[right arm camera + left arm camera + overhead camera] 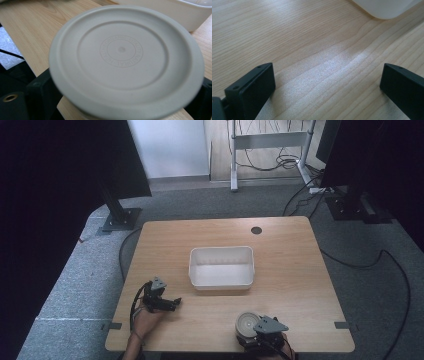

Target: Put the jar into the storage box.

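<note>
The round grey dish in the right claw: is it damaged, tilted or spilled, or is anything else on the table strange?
Nothing stands out. The round grey dish looks whole, held bottom side towards the camera between the jaws of the right claw. The white tub sits upright and empty, and the left claw is open over bare wood.

The round lid hides the right tool's jaw tips.

Work surface: rectangular light wooden table, centre frame.
White rectangular plastic tub sits mid-table; round grey plastic lid at lower edge, right of centre.
</note>
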Motion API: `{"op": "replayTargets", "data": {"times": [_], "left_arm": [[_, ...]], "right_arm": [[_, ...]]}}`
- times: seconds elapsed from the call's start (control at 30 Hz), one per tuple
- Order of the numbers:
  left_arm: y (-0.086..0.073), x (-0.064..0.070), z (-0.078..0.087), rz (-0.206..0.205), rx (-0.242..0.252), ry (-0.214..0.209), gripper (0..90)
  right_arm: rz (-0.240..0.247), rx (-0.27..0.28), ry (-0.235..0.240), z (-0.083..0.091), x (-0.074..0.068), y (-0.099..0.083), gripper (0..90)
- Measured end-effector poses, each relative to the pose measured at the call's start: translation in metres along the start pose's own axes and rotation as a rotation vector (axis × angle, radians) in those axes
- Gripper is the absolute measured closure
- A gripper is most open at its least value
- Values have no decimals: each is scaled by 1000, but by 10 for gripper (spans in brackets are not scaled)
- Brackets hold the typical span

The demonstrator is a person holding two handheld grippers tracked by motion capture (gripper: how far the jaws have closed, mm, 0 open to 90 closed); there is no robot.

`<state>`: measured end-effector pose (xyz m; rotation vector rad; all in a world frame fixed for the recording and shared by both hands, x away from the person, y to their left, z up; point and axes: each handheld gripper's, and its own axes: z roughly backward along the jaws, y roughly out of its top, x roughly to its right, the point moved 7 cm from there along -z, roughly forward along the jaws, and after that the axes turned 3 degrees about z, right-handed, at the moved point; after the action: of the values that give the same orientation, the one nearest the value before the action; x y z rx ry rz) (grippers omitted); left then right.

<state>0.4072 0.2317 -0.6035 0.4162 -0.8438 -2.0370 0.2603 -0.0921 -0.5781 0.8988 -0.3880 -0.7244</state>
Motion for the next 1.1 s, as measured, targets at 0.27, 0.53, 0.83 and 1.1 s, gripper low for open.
{"op": "replayTargets", "data": {"times": [0.27,0.53,0.83,1.1], "left_arm": [[0,0,0,-1,-2,1,0],[0,0,0,2,1,1,0],[0,0,0,2,2,0,0],[0,0,0,2,1,1,0]], "right_arm": [[-12,-21,-32,0,-2,2,91],[-22,-31,-44,-1,-2,5,91],[-11,-32,-59,-3,2,15,91],[-17,-33,-62,-7,4,23,91]]}}
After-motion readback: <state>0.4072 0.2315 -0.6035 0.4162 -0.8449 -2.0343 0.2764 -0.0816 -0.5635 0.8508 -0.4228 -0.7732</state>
